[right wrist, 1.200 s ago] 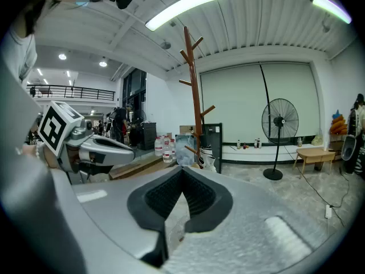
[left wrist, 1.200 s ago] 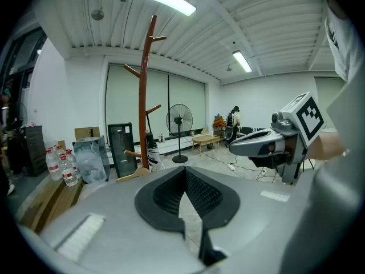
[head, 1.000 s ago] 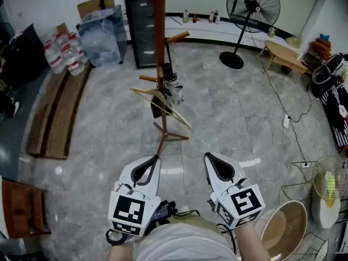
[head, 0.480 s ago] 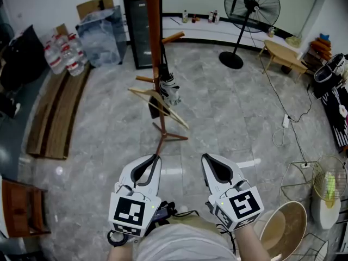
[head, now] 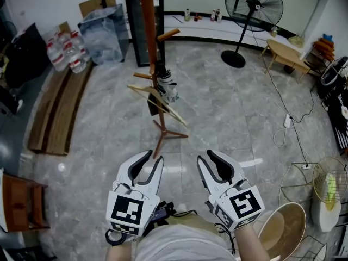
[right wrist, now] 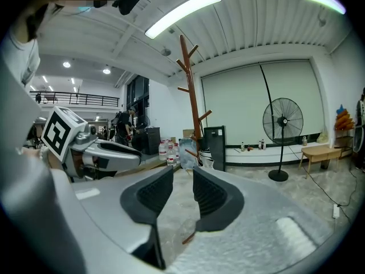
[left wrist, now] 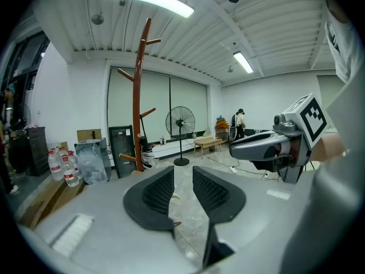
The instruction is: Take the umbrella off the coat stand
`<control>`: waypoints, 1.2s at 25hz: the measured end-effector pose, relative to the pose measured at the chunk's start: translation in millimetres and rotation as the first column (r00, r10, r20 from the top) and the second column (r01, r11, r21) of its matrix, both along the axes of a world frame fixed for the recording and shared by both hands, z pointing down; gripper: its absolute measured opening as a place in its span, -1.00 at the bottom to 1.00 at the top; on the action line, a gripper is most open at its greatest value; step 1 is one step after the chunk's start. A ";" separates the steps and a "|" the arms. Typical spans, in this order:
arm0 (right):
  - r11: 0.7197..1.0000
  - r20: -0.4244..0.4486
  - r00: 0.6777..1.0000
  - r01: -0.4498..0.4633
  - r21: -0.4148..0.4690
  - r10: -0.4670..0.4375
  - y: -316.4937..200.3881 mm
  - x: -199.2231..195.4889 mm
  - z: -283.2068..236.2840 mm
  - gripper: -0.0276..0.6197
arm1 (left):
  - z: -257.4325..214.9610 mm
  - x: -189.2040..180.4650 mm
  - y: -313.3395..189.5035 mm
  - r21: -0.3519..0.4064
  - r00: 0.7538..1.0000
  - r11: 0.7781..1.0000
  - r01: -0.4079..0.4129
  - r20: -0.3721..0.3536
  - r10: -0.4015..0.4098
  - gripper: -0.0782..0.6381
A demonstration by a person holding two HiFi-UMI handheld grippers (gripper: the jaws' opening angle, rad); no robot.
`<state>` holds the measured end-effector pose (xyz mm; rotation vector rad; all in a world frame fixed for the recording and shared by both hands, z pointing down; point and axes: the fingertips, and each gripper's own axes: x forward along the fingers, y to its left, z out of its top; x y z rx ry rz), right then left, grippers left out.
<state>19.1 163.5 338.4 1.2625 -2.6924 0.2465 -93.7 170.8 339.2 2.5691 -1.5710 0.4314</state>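
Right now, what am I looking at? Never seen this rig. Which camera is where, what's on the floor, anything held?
There is no robot here: a person holds a hand-operated claw in each hand. The wide picture comes from a camera on their head, looking down at the left claw and the right claw. The other two pictures come from cameras riding on each claw, looking along its jaws. Both claws are open and empty. The right claw's jaws have just been opening, with nothing between them. Ahead on the floor stands a wooden coat stand. On it hang what looks like a folded umbrella and a wooden hanger. A standing fan is further back.
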 end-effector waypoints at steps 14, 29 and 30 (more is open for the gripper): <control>0.999 0.022 0.999 0.037 0.016 -0.038 14.4 27.6 2.9 -0.57 | -3.7 27.6 15.9 0.021 0.999 0.999 0.039 0.027 -0.039 -0.49; 1.000 0.034 0.999 0.019 0.013 -0.020 -16.9 33.7 9.4 -0.57 | -5.5 36.4 -23.3 0.051 1.000 0.999 0.006 0.020 -0.007 -0.47; 1.000 0.035 0.999 0.018 0.016 -0.019 -21.6 33.1 8.4 -0.57 | -6.0 35.6 -28.8 0.053 1.000 0.999 0.006 0.019 -0.007 -0.47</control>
